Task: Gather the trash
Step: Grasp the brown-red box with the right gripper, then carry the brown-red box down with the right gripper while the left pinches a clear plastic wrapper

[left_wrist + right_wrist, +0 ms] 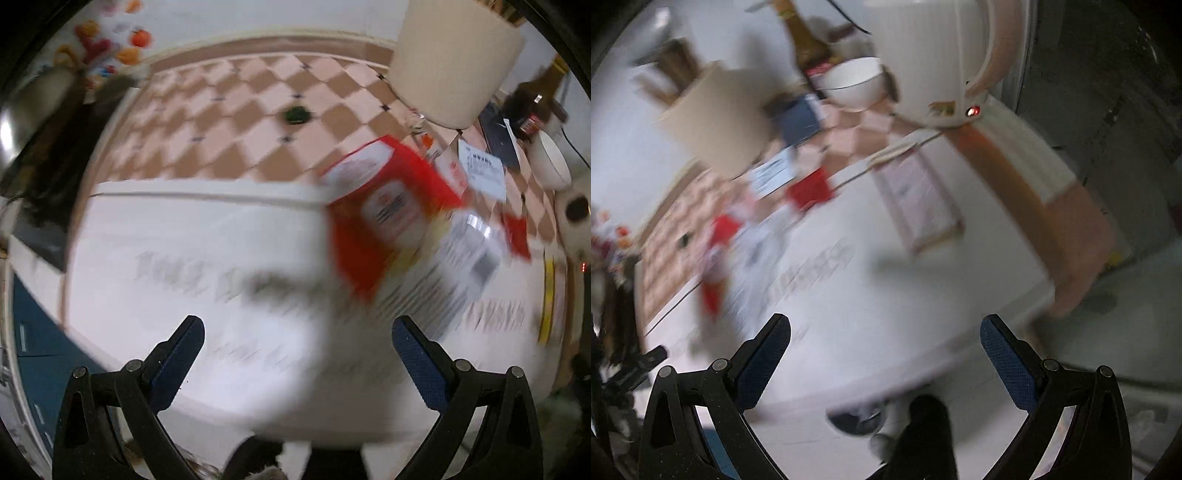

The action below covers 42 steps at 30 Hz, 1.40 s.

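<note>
Both the left gripper (297, 345) and right gripper (885, 341) are spread wide, holding nothing. The red carton (384, 210) on the tabletop (177, 236) looks light and crushable, likely best pinched across its narrow sides.

Print on every package is blurred, unreadable

A table under a pink-and-tan checkered cloth (236, 110) carries a large white printed sheet (192, 251) across its near half. On it lie a red carton (384, 206), loose papers (484, 170), a white bowl (853, 85), a cream kettle (934, 59) and a small dark green scrap (295, 114).
</note>
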Each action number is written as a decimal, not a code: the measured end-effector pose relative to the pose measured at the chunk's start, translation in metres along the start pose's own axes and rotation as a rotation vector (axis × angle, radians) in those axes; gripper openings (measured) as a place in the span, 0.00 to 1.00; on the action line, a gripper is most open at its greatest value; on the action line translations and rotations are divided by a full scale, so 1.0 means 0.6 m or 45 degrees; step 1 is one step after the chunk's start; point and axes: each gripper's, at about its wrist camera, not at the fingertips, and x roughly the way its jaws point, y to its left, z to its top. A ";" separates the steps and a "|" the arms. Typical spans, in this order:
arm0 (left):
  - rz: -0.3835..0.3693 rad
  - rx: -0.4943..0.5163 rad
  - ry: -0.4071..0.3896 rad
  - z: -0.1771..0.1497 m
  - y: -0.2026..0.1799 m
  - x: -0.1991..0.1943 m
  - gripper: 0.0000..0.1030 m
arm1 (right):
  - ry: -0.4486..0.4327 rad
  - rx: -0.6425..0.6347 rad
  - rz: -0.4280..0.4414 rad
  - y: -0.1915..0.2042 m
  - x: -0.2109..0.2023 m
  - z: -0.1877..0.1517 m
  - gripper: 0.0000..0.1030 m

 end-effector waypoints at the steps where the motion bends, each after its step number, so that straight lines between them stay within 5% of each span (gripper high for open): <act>1: -0.018 -0.003 0.021 0.031 -0.028 0.017 1.00 | 0.013 0.000 -0.016 -0.004 0.023 0.025 1.00; 5: -0.058 0.019 0.043 0.126 -0.111 0.068 1.00 | 0.077 -0.054 -0.128 -0.009 0.131 0.125 1.00; 10: -0.104 0.051 0.066 0.207 -0.173 0.129 0.96 | 0.153 -0.081 -0.179 -0.015 0.216 0.171 1.00; 12: -0.073 0.086 0.065 0.222 -0.189 0.145 0.61 | 0.126 -0.091 -0.194 -0.015 0.224 0.177 0.95; 13: -0.059 0.109 0.042 0.225 -0.196 0.146 0.58 | 0.094 -0.109 -0.202 -0.014 0.224 0.180 0.94; 14: -0.043 0.122 0.009 0.226 -0.198 0.137 0.23 | 0.081 -0.122 -0.214 -0.012 0.224 0.181 0.89; 15: -0.010 0.167 0.005 0.226 -0.200 0.130 0.00 | 0.050 -0.144 -0.223 -0.009 0.222 0.184 0.78; 17: -0.011 0.183 -0.015 0.219 -0.198 0.106 0.00 | 0.000 -0.174 -0.217 -0.004 0.215 0.187 0.62; 29: -0.004 0.194 -0.526 0.138 -0.139 -0.218 0.00 | -0.232 -0.113 0.024 -0.001 0.081 0.191 0.61; 34: -0.077 0.133 -0.656 0.124 -0.056 -0.315 0.00 | -0.340 -0.106 0.155 0.034 -0.011 0.147 0.61; 38: -0.110 0.113 -0.718 0.057 0.025 -0.374 0.00 | -0.363 -0.121 0.258 0.060 -0.076 0.088 0.61; 42: -0.080 0.116 -0.711 -0.048 0.120 -0.378 0.00 | -0.351 -0.185 0.330 0.105 -0.124 -0.033 0.61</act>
